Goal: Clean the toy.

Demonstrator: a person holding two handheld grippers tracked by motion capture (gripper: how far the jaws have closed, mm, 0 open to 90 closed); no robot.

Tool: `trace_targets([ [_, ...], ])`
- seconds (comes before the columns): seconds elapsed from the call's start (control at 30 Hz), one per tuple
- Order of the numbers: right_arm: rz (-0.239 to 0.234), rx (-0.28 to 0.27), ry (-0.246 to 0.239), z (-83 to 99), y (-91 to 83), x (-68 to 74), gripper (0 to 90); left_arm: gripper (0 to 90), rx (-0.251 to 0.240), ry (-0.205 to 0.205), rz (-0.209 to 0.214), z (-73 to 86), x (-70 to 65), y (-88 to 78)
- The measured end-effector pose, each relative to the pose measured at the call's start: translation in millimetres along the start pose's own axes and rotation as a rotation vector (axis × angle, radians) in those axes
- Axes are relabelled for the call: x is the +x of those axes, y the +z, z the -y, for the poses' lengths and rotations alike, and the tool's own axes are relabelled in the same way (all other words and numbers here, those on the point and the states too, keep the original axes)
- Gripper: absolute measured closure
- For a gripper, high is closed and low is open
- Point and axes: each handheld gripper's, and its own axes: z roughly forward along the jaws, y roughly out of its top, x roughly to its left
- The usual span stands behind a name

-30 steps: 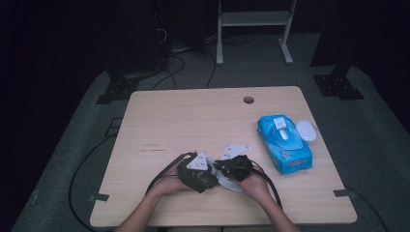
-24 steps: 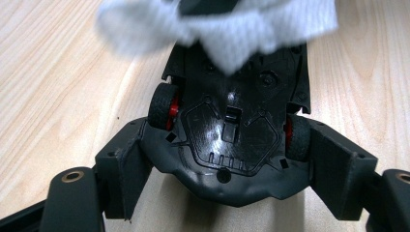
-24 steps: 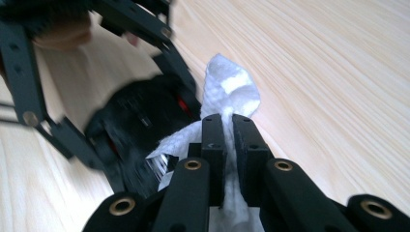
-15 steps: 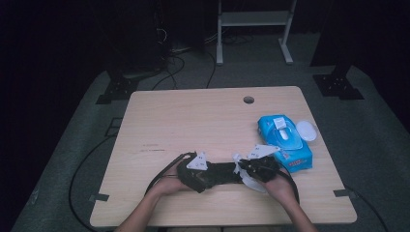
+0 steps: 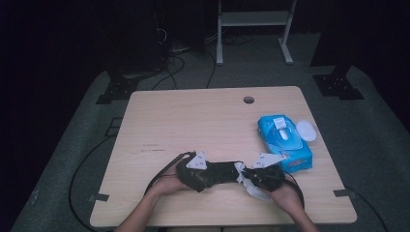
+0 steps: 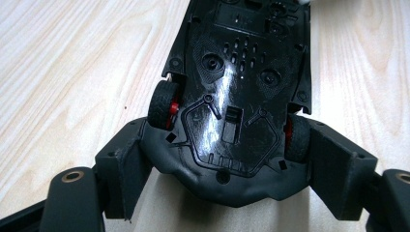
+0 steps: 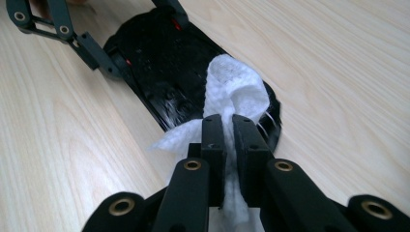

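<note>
A black toy car [image 5: 217, 173] lies upside down near the table's front edge, its glossy underside [image 6: 237, 72] facing up. My left gripper [image 5: 205, 175] is shut on the car's end, with a jaw pressing each red-hubbed wheel [image 6: 162, 104]. My right gripper [image 5: 249, 178] is at the car's other end, shut on a white wipe [image 7: 237, 89]. The wipe rests on the car's underside [image 7: 164, 72]. In the right gripper view, the left gripper [image 7: 96, 48] shows at the far end of the car.
A blue pack of wipes [image 5: 285, 142] lies to the right on the wooden table [image 5: 193, 121], with a white oval lid [image 5: 306, 130] beside it. A cable hole [image 5: 248, 100] sits near the far edge. Black cables trail off the front.
My right gripper has slid to the right along the car with the wipe, from the middle to the far end. The left gripper and the car have stayed put.
</note>
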Motion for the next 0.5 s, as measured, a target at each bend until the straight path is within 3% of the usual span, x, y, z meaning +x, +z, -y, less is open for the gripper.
trace_targets([
  [0.33,-0.090,-0.012,-0.073,-19.1,27.0,30.8,83.5,23.6,-0.002,0.007,0.001,-2.3,-2.7,1.3],
  [0.43,-0.085,-0.006,-0.073,-18.2,25.3,29.0,83.5,23.7,-0.003,0.005,0.005,-0.6,-1.3,0.6],
  [0.5,-0.075,-0.017,-0.041,-13.2,19.2,20.8,83.6,23.7,-0.013,-0.009,0.004,-0.6,-0.7,0.1],
])
